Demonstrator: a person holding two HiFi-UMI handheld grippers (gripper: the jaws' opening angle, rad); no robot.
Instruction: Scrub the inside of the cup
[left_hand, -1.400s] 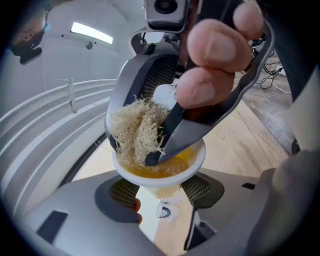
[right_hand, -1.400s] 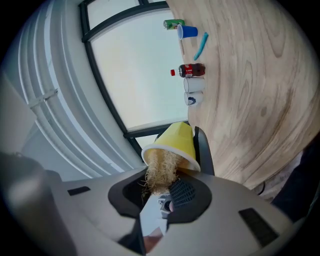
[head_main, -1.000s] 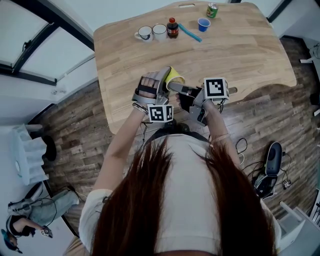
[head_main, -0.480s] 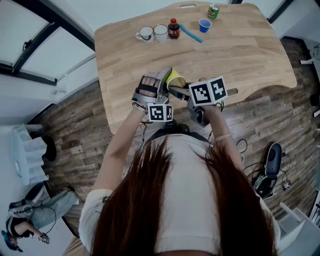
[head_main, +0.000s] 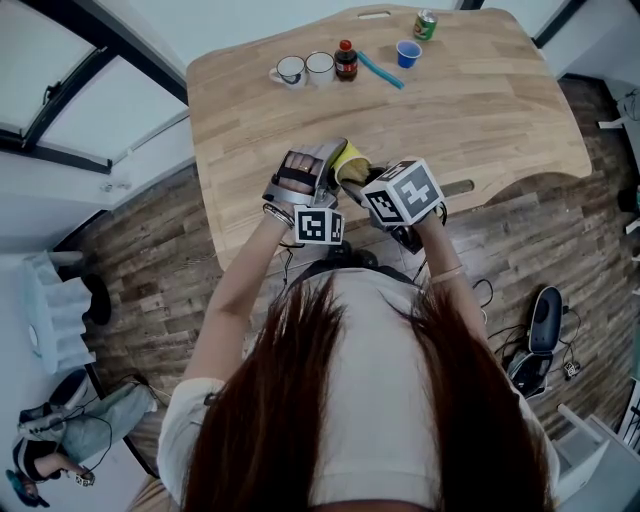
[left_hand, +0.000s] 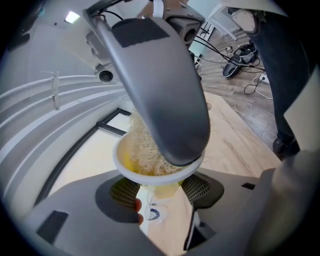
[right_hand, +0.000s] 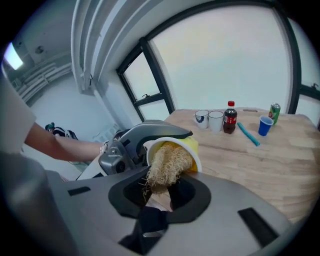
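Scrubbing looks to be under way. The left gripper (left_hand: 160, 195) has its two fingers (left_hand: 122, 192) spread wide and pressed on the sides of the yellow cup (left_hand: 127, 162). The cup sits right between them, tipped so its mouth faces the other gripper. The right gripper (right_hand: 160, 195) has its fingers (right_hand: 187, 192) pinched nearly together on a straw-coloured scrubber (right_hand: 167, 165). The scrubber sticks out past those fingertips, goes into the cup's mouth and touches the inside.

What could go wrong? The cup is held only by its sides, up in the air near the table (head_main: 480, 110) edge. If the scrubber pushes too hard, the cup could slide back out from between the left fingers and fall. If those fingers squeeze harder to stop that, the cup might bend. The scrubber is loose and stringy, so a hard twist could pull it out of the right fingers and leave it stuck in the cup. One right finger is close to the rim and could knock it.
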